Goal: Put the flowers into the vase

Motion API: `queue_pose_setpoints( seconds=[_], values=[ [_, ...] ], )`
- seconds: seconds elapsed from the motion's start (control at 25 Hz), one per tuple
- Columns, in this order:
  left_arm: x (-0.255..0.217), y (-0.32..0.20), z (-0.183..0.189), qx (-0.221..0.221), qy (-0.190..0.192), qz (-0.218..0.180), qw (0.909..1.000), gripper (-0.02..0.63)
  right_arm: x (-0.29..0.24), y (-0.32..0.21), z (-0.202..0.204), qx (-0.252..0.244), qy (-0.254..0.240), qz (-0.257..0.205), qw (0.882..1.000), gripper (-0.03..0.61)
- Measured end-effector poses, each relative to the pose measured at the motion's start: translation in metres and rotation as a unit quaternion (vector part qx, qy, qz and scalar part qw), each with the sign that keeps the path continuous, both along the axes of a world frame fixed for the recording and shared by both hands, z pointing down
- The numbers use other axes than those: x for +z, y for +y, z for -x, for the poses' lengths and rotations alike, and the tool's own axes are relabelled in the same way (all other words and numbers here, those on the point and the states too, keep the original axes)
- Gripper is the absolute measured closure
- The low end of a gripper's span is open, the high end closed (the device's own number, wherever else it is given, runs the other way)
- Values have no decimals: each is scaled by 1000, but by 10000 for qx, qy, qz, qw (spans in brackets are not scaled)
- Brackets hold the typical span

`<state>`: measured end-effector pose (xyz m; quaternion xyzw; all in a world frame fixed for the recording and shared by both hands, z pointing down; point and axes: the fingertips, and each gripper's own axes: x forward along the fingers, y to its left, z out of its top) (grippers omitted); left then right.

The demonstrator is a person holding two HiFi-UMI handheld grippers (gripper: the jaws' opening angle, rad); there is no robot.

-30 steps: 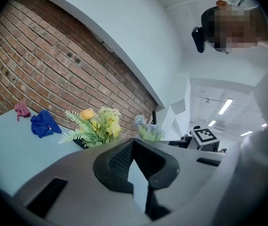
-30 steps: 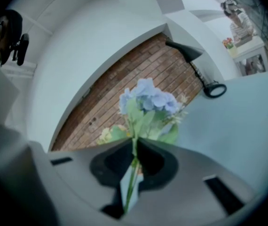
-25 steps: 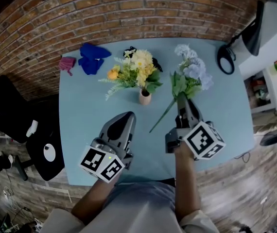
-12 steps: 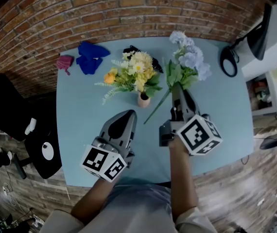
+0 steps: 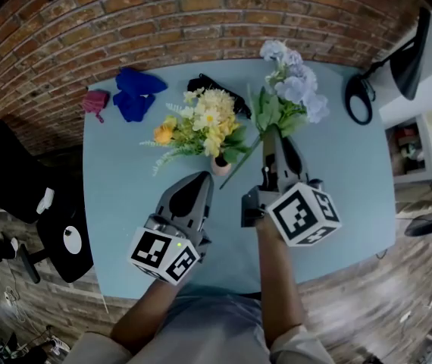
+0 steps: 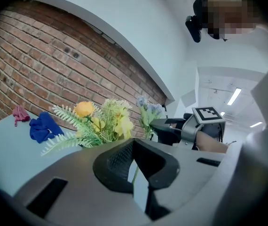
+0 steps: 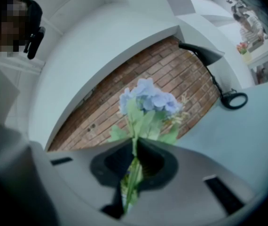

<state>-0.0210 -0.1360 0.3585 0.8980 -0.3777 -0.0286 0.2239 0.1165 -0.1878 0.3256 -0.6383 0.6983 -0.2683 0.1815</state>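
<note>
A small tan vase stands mid-table with a yellow and white bouquet in it. My right gripper is shut on the stem of a bunch of pale blue flowers, held above the table just right of the vase. The stem's lower end slants down-left to beside the vase. In the right gripper view the stem runs between the closed jaws, with the blue blooms above. My left gripper is shut and empty, just in front of the vase. The left gripper view shows the bouquet ahead.
The pale blue table holds a blue cloth and a pink cloth at its back left. A black object lies behind the bouquet. A black lamp with a ring base is at the right. A brick wall runs behind.
My right gripper has carried the blue flowers left, so the stem's lower end is now close to the vase. My left gripper has edged nearer the vase.
</note>
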Motion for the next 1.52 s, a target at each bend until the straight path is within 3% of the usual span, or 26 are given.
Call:
queue_pose_setpoints(
  seconds=[0.8, 1.28, 1.52],
  values=[
    [19, -10, 2, 30, -59, 235, 9997, 596, -10, -5, -13, 1085, 754, -779, 9882, 540],
    [25, -10, 7, 3, -46, 329, 9994, 596, 4, 2, 2, 1128, 1372, -746, 9813, 540],
    [25, -7, 6, 20, 15, 348, 9994, 596, 21, 9, 14, 987, 1396, -531, 9838, 540]
  ],
)
